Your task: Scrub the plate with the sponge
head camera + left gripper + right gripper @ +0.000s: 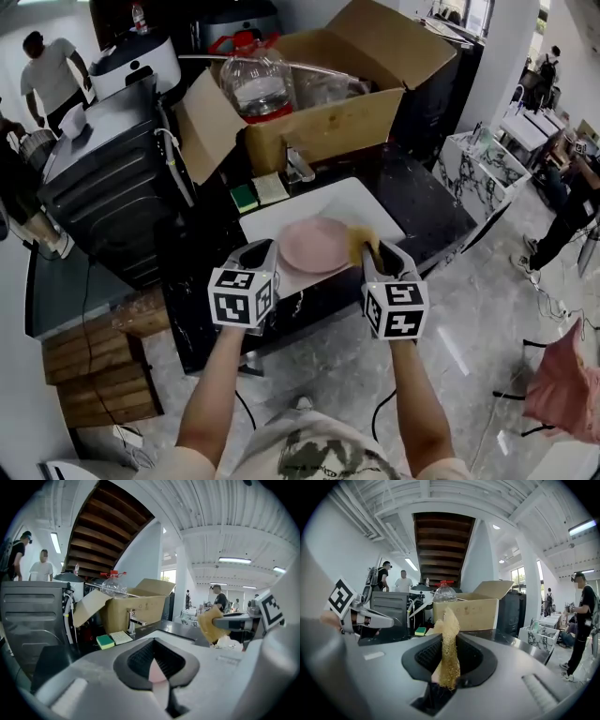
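Topmost in the head view, box (328,122); just below, white sink (370,204). Dead centre, over the sink, pink plate (314,246), left rim pinched in left gripper (260,251), jaws closed on it. At plate's right edge, right gripper (373,255), clamped tight on yellow sponge (360,242).

Left arm (214,389) and right arm (419,403) stretched forward, left gripper (262,249) jaws closed on plate (314,246) rim, right gripper (372,253) jaws pinching sponge (359,241)
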`<state>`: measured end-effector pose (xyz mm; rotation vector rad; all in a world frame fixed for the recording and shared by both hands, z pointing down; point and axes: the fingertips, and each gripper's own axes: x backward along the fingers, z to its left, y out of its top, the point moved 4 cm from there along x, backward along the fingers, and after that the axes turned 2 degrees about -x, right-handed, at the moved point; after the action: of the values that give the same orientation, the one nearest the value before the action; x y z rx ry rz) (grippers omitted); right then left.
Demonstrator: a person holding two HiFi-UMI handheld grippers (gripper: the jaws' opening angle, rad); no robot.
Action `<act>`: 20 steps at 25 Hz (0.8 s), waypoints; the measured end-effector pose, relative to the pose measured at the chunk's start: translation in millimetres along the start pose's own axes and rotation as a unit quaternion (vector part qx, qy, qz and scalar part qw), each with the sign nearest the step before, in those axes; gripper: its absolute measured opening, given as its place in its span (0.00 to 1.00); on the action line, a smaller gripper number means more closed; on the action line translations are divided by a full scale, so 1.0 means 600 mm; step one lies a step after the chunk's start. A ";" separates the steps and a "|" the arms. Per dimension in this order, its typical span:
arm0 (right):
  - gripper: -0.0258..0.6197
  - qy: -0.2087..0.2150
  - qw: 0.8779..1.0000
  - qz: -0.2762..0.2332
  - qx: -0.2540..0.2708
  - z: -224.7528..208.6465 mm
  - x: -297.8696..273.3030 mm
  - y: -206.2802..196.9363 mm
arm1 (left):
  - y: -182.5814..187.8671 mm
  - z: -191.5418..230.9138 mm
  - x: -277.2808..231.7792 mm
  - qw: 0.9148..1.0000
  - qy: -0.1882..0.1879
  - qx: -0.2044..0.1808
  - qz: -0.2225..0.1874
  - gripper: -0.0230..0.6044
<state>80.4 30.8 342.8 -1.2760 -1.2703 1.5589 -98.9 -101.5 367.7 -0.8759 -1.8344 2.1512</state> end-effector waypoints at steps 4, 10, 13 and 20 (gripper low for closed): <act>0.15 0.005 1.000 0.002 0.003 0.002 -0.040 0.008 | 0.003 0.023 -0.022 1.000 0.003 0.002 0.002 0.04; 0.15 0.017 1.000 0.005 0.012 -0.002 -0.086 0.014 | -0.003 0.042 -0.055 1.000 0.008 0.010 0.008 0.04; 0.15 0.023 1.000 0.008 0.016 -0.008 -0.103 0.017 | -0.001 0.048 -0.069 1.000 0.012 0.015 0.009 0.04; 0.15 0.085 0.996 0.003 0.034 -0.022 -0.174 0.035 | 0.003 0.056 -0.098 0.998 0.056 0.021 0.013 0.04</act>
<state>118.0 -69.8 346.8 -1.3399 -1.0974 1.4527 -69.0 -158.9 386.7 -0.9948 -1.7263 2.1019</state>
